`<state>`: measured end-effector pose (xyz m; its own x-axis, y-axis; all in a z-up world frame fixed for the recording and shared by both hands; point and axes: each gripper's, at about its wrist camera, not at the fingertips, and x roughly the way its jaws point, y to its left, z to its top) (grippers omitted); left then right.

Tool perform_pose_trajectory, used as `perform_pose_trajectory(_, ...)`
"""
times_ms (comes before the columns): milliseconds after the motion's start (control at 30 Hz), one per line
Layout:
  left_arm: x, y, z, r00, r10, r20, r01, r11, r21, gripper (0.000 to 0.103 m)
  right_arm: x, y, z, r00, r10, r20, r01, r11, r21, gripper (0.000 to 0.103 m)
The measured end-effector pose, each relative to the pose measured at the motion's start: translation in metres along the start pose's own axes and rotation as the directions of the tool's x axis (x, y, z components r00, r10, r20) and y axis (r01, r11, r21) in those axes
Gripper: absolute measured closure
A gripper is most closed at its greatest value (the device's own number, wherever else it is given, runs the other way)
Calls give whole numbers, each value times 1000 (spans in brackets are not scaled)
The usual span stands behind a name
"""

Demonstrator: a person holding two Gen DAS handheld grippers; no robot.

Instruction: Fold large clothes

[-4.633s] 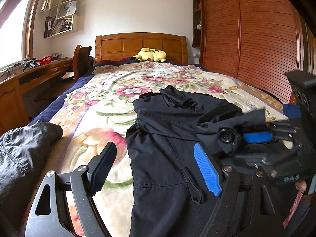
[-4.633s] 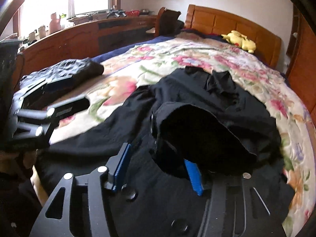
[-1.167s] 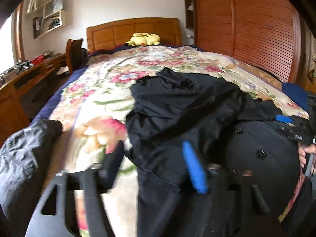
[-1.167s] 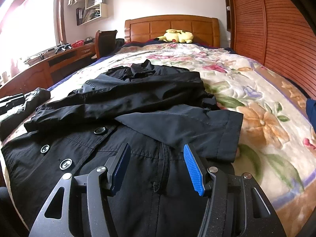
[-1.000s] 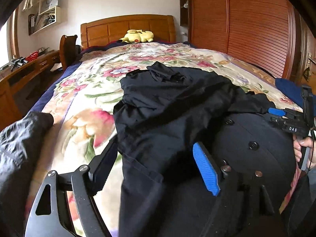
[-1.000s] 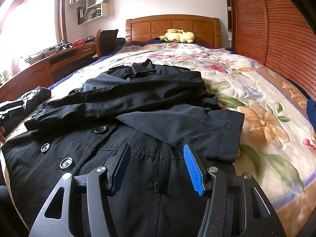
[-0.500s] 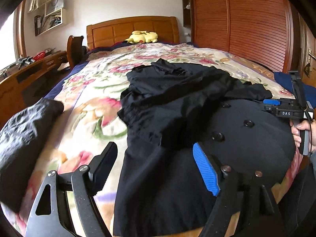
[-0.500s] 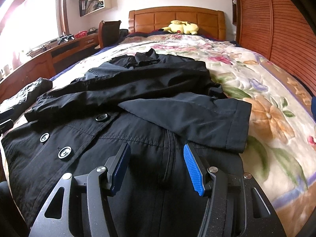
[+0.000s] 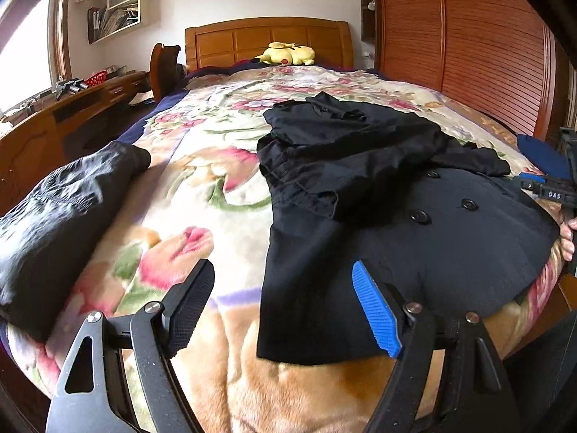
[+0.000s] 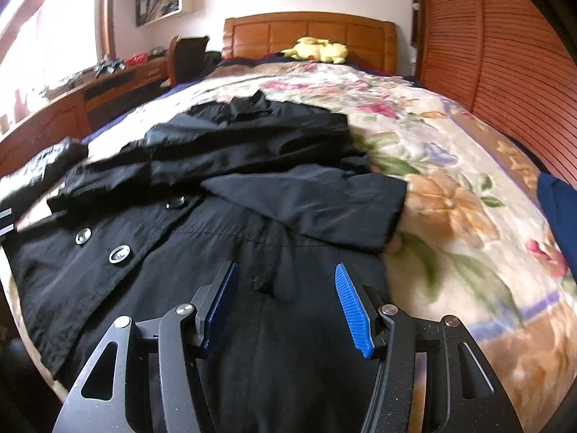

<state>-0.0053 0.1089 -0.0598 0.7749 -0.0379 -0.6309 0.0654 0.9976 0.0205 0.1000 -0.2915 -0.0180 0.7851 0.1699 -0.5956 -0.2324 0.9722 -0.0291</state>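
Note:
A large black coat [image 9: 378, 195] with round buttons lies on the floral bedspread [image 9: 202, 187], both sleeves folded across its front. It also shows in the right wrist view [image 10: 230, 216]. My left gripper [image 9: 285, 310] is open and empty, just above the coat's hem at the foot of the bed. My right gripper [image 10: 285, 296] is open and empty above the coat's lower part, and it shows at the right edge of the left wrist view [image 9: 548, 189].
A folded dark garment [image 9: 61, 209] lies at the bed's left edge. A yellow plush toy [image 9: 286, 54] sits by the wooden headboard [image 9: 267, 39]. A desk [image 9: 54, 126] runs along the left; a slatted wooden wardrobe [image 9: 468, 43] stands on the right.
The right gripper let go of the sleeve, now laid across the coat. Both grippers drew back toward the foot of the bed, the left one rising and shifting left.

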Motion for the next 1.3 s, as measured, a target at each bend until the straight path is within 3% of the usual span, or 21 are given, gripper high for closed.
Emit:
perform_pose_trajectory(400, -1, 8, 4, 999, 25, -26, -26, 1000, -11, 23, -44, -41, -27, 999, -36, -18, 36, 998, 48, 45)
perform_pose_trajectory(867, 23, 6, 10, 999, -14, -38, 15, 999, 32, 23, -56, -21, -17, 999, -27, -24, 26, 999, -33, 45)
perform_pose_trajectory(1067, 29, 11, 6, 998, -36, -42, 37, 998, 43, 23, -56, -28, -16, 997, -64, -52, 63, 998, -17, 45)
perform_pose_trajectory(1200, 30, 14, -1, 997, -75, -36, 76, 997, 35, 23, -56, -37, -20, 994, -72, -80, 73, 997, 8, 33)
perform_pose_trajectory(1300, 30, 14, -6, 995, -99, -28, 100, 994, 37, 23, -50, -46, -23, 990, -77, -119, 81, 996, 31, 33)
